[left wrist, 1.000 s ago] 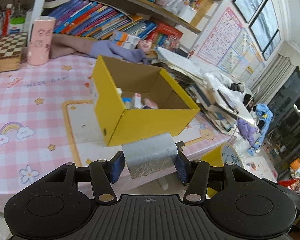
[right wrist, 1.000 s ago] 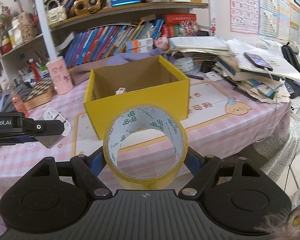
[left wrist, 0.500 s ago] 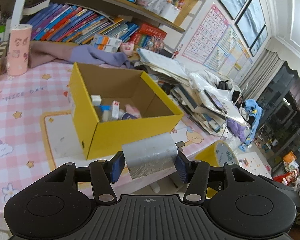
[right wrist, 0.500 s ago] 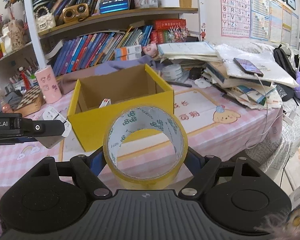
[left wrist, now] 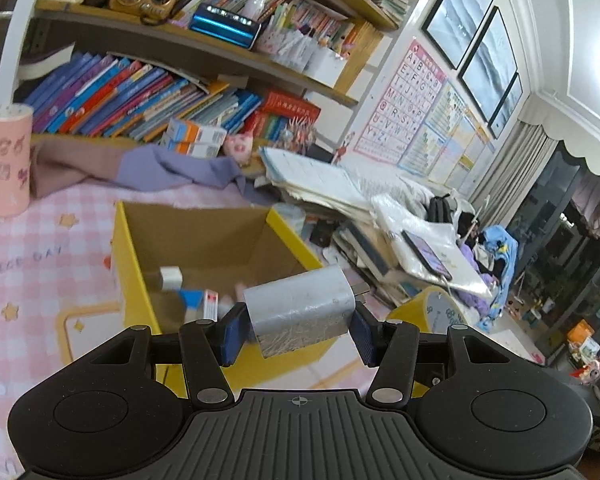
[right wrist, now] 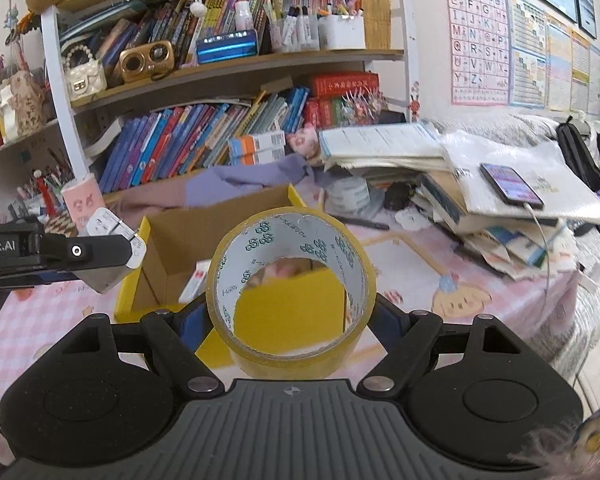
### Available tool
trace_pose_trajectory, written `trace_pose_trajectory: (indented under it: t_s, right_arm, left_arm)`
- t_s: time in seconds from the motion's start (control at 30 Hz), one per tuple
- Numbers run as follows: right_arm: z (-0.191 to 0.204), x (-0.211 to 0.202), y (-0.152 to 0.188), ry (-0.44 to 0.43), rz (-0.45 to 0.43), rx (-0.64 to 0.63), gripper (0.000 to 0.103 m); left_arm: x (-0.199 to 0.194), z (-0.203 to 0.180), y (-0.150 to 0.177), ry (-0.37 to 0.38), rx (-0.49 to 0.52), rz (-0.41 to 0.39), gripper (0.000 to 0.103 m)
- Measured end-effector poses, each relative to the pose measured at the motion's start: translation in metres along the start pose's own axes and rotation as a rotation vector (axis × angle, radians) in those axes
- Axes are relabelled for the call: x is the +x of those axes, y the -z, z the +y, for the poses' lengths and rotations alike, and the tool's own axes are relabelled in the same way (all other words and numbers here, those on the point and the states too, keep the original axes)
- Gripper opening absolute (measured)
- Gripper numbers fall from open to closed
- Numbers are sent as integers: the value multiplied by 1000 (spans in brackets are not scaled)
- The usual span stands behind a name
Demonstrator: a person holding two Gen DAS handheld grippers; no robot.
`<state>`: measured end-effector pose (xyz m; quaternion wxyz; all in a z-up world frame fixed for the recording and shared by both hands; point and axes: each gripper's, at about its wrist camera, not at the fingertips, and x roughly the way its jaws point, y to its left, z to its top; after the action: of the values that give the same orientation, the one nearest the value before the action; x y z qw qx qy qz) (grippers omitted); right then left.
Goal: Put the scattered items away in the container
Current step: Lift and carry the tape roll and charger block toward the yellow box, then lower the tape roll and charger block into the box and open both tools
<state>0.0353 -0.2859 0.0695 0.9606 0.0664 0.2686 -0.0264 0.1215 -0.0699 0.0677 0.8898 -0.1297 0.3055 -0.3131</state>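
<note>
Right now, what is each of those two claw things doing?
Left gripper: closed on a grey charger plug.
Right gripper: closed on a yellow tape roll.

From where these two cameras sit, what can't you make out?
- Items inside the yellow box: blurred in the left wrist view, and the charger block held by the left gripper covers some.
- Box interior, right wrist view: mostly behind the tape roll in the right gripper.
- Phone screen: too small to read.

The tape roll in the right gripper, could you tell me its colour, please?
The tape roll is yellowish-tan outside, with a white, logo-printed inner core; the right wrist view shows it best.
</note>
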Motion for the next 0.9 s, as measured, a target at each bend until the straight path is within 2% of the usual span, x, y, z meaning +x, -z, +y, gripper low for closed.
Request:
trace_pose_trajectory:
  t_s: [0.17,0.43,0.6,0.9]
  right_arm:
    - [-4,28,-22,-40,-11,-20,79]
    - [0,92,-44,-119,34,-103,79]
    - [14,137,-45,-169,74,-215,79]
    - [24,197,-36,-243,182,-313,79]
  left_arm:
    - [26,4,-11,-38,5,5,53]
    - [66,19,-25,-138,7,37,53]
    - [100,32,-34,-214,22,100,53]
    - [143,51,-38,-331,43,186,53]
